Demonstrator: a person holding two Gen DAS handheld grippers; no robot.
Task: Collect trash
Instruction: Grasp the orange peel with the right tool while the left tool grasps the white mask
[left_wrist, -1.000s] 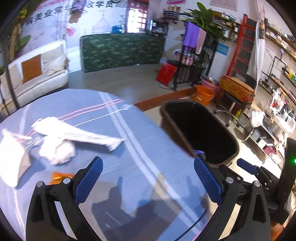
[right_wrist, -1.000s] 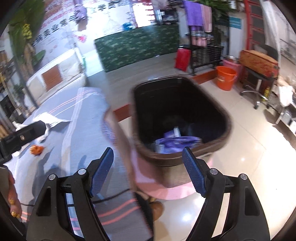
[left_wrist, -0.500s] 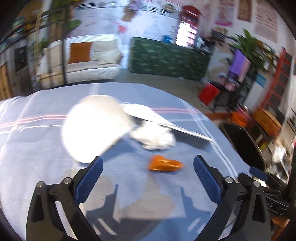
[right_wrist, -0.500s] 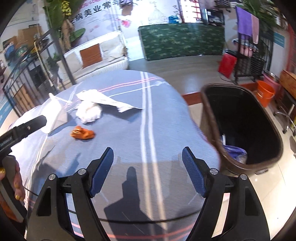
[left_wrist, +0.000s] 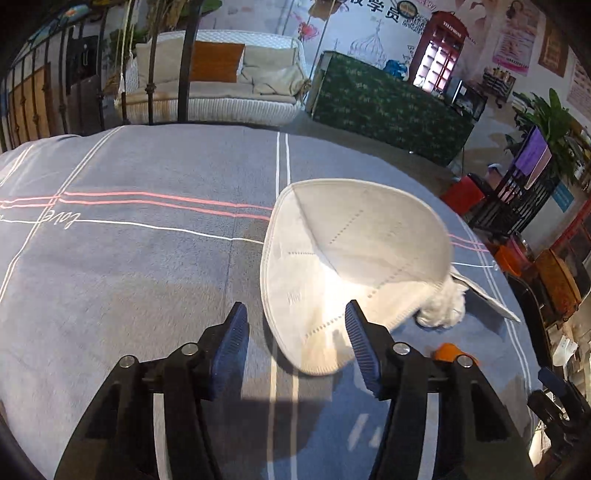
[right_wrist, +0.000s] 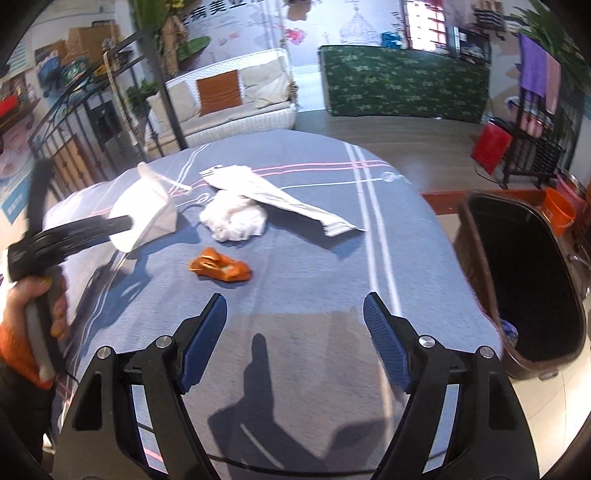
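Observation:
A white face mask (left_wrist: 351, 266) lies on the blue-grey cloth. My left gripper (left_wrist: 295, 347) hovers at its near edge, jaws closing, and the mask's lower tip sits between the fingers with no pad pressing on it. In the right wrist view the left gripper (right_wrist: 122, 223) reaches the mask (right_wrist: 147, 218) from the left. Beside the mask are a crumpled white tissue (right_wrist: 234, 218), a long flat paper wrapper (right_wrist: 280, 195) and an orange wrapper (right_wrist: 219, 267). My right gripper (right_wrist: 295, 325) is open over bare cloth in front of the orange wrapper.
A dark brown bin (right_wrist: 524, 280) stands on the floor off the table's right edge, with purple trash inside. A hand in an orange sleeve (right_wrist: 44, 295) grips the left tool. A white sofa (right_wrist: 236, 103) and a green counter (right_wrist: 402, 85) lie beyond the table.
The left gripper swung from the bin side leftward across the table to the mask, and its jaws narrowed. The right gripper swung from over the bin to face the tabletop.

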